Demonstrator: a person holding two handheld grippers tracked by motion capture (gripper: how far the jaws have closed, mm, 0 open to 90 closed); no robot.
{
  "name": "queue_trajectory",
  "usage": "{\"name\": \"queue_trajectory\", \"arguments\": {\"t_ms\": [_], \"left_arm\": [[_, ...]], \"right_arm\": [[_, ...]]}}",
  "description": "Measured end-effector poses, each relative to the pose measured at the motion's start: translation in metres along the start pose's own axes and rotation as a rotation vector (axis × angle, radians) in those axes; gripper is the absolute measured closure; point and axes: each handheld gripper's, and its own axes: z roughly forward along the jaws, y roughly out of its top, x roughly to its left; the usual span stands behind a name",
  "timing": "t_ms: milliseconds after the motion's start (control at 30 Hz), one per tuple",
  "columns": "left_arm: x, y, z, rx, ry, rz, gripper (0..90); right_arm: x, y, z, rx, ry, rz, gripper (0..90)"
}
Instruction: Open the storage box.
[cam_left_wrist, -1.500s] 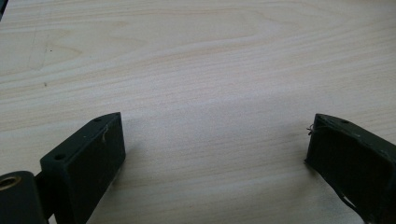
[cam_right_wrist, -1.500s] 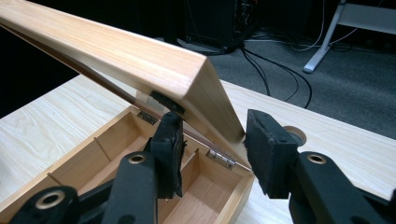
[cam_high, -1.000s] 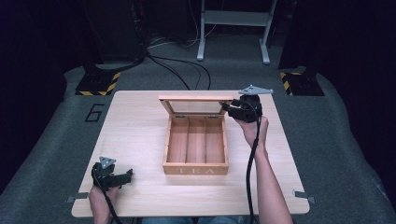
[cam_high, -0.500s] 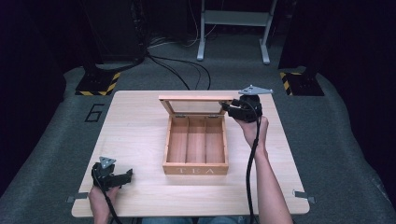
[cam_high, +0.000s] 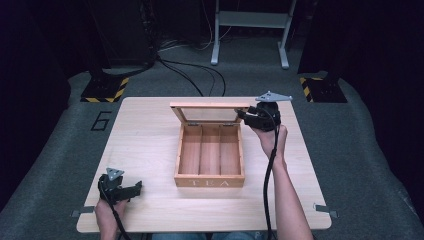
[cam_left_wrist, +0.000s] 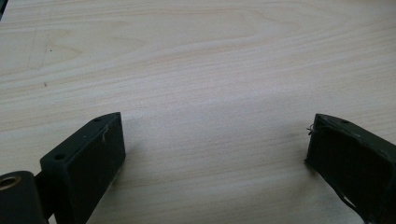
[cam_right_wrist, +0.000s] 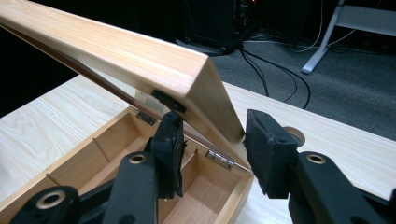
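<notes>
A wooden tea box (cam_high: 210, 177) with three bare compartments stands at the middle of the table, "TEA" on its front wall. Its glass-paned lid (cam_high: 207, 106) is raised on the rear hinges, tilted back. My right gripper (cam_high: 245, 116) is at the lid's right end, shut on the lid. In the right gripper view the lid (cam_right_wrist: 116, 51) slants across, and my right gripper (cam_right_wrist: 212, 126) has one pad under the lid's frame and one at its outer face, above the box (cam_right_wrist: 93, 154). My left gripper (cam_high: 135, 189) rests open near the front left; in the left gripper view my left gripper (cam_left_wrist: 215, 126) spans bare wood.
The light wooden table (cam_high: 150, 140) has free room left and right of the box. Beyond its far edge are black cables (cam_high: 200, 80), a grey metal stand (cam_high: 250, 30) and two bases with yellow-black tape (cam_high: 105, 89). A "6" (cam_high: 101, 120) marks the floor at left.
</notes>
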Motion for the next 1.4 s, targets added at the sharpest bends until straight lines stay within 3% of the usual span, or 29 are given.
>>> {"name": "queue_trajectory", "arguments": {"t_ms": [1400], "left_arm": [[-0.0001,0.0,0.0,-0.001,0.0,0.0,4.3]], "right_arm": [[0.0018,-0.0027,-0.0014,-0.006,-0.002,-0.007,57.5]]}}
